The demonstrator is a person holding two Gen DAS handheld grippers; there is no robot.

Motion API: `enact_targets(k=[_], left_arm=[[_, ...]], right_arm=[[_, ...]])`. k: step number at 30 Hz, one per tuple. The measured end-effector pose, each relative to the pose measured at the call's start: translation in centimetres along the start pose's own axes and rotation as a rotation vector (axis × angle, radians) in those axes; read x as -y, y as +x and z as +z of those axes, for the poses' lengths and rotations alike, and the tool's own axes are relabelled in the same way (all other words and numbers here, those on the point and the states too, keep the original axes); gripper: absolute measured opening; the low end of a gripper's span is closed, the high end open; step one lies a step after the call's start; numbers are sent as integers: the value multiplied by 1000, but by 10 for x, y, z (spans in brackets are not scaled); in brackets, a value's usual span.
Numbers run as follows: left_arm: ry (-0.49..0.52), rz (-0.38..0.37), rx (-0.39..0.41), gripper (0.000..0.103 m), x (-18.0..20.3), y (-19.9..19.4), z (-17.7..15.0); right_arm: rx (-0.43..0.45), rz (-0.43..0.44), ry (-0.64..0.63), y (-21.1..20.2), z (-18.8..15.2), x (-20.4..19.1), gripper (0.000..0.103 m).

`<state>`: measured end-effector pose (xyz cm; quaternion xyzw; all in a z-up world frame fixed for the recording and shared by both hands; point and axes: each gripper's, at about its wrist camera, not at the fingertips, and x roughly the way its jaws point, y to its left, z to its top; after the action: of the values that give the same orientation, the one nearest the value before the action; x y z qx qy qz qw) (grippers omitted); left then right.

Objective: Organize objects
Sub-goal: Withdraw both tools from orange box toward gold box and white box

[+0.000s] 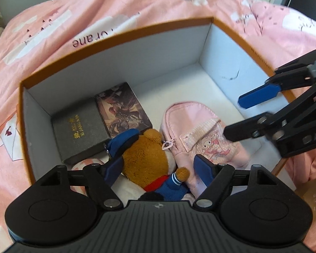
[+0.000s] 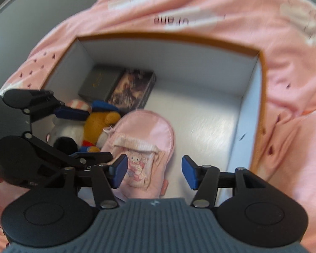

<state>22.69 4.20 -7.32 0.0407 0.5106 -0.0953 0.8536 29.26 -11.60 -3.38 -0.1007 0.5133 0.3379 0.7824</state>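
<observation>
2 open claws (image 1: 160, 169) (image 2: 154, 171) straddle bear (image 1: 145, 158) and pouch (image 2: 143, 145).

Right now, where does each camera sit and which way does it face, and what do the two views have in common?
Left wrist: on the left gripper, looking steeply down into the cardboard box; its own open fingers straddle the teddy bear, and the right gripper enters from the right.
Right wrist: on the right gripper, looking down into the same box; its fingers stand open over the pink pouch, and the left gripper enters from the left.
Shared: box, bear, pouch, two dark boxes, pink bedding.
</observation>
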Motion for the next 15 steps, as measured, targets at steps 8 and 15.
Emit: enact_targets(k=[8, 15], left_arm=[[-77, -55, 202, 87, 1, -55, -14], [-54, -173, 281, 87, 40, -95, -40]], right_arm=[[207, -17, 39, -60, -26, -4, 69], [347, -99, 108, -107, -83, -15, 85]])
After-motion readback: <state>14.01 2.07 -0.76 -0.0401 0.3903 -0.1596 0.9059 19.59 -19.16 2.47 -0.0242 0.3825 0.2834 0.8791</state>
